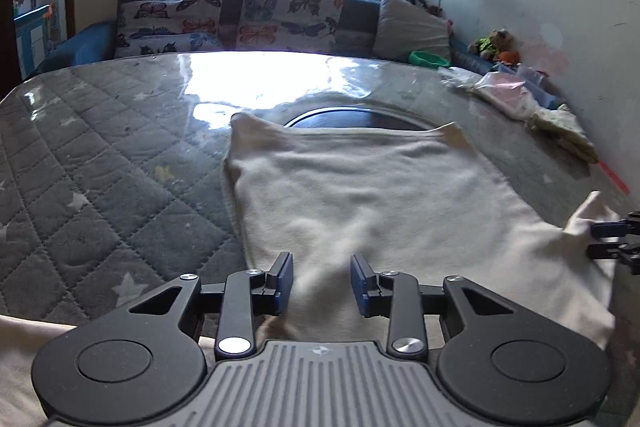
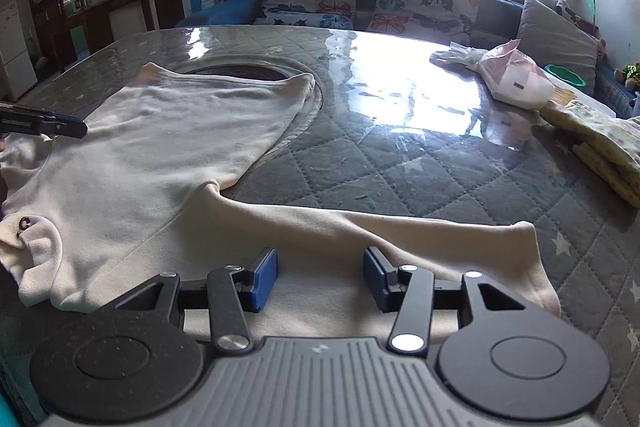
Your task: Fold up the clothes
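Note:
A cream long-sleeved top [image 1: 360, 195] lies spread flat on the quilted grey table cover [image 1: 100, 167]. My left gripper [image 1: 321, 283] stands over its near edge with the jaws apart; cloth lies between the blue pads, and they do not press on it. In the right wrist view the cream top [image 2: 160, 147] stretches one sleeve [image 2: 400, 227] to the right, and a snap button [image 2: 24, 223] shows at the collar. My right gripper [image 2: 320, 279] is open above that sleeve, gripping nothing. The right gripper [image 1: 596, 241] appears at the top's raised right corner, the left gripper [image 2: 76, 127] at its left edge.
A dark round opening [image 2: 236, 71] in the cover lies under the top's far hem. Folded yellowish clothes [image 2: 600, 143] and a pink-white package [image 2: 516, 75] sit at the table's right. A sofa with butterfly cushions [image 1: 288, 15] stands behind the table.

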A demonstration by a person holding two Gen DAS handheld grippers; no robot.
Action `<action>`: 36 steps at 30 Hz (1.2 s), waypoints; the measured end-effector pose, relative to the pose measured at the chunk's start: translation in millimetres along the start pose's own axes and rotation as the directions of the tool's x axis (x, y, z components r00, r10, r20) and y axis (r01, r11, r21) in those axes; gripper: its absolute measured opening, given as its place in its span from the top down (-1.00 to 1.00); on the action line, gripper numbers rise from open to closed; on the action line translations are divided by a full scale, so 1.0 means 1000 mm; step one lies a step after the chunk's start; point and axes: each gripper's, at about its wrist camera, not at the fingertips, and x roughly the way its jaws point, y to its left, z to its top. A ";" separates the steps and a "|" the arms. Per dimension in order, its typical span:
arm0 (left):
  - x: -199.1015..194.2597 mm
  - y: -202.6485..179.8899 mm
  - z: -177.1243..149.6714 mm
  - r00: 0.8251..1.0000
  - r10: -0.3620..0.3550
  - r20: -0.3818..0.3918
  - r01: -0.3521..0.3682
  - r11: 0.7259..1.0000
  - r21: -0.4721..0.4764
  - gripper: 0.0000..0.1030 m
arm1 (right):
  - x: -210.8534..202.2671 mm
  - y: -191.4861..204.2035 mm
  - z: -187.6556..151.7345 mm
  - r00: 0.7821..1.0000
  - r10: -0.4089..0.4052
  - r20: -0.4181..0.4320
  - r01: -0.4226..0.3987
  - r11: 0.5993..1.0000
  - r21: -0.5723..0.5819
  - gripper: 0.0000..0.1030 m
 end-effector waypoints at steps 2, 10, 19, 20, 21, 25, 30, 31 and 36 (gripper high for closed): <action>-0.001 0.008 0.001 1.000 0.030 0.002 -0.030 1.000 -0.007 0.37 | 0.000 -0.002 -0.001 1.000 -0.001 0.001 0.001 1.000 0.002 0.01; 0.009 -0.003 0.027 0.998 0.063 0.020 -0.063 0.997 0.032 0.35 | 0.002 -0.005 -0.003 1.000 -0.004 0.014 0.004 1.000 0.012 -0.06; 0.062 0.012 0.053 0.996 0.091 -0.016 -0.090 0.996 0.023 0.35 | 0.002 -0.006 -0.004 1.000 -0.002 0.024 0.002 1.000 0.019 -0.07; 0.063 0.015 0.056 0.995 0.101 -0.015 -0.101 0.995 0.016 0.35 | 0.001 -0.006 -0.005 1.000 -0.002 0.026 0.002 1.000 0.020 -0.08; 0.065 0.019 0.060 0.994 0.109 -0.015 -0.109 0.994 0.005 0.35 | 0.001 -0.006 -0.005 1.000 -0.002 0.027 0.002 1.000 0.021 -0.08; 0.073 0.020 0.074 0.994 0.113 -0.004 -0.113 0.993 -0.018 0.27 | 0.002 -0.006 -0.005 1.000 -0.001 0.031 0.000 1.000 0.027 -0.13; 0.095 0.014 0.087 0.990 0.138 -0.011 -0.138 0.990 0.008 0.22 | 0.002 -0.006 -0.005 0.999 -0.004 0.033 0.003 1.000 0.025 -0.14; 0.098 0.014 0.088 0.989 0.150 -0.009 -0.150 0.989 0.010 0.22 | 0.001 -0.006 -0.005 0.999 -0.004 0.033 0.003 1.000 0.025 -0.14; 0.098 0.016 0.091 0.987 0.162 -0.012 -0.162 0.987 -0.008 0.20 | 0.001 -0.010 -0.005 0.999 -0.018 0.033 0.017 0.999 0.032 -0.14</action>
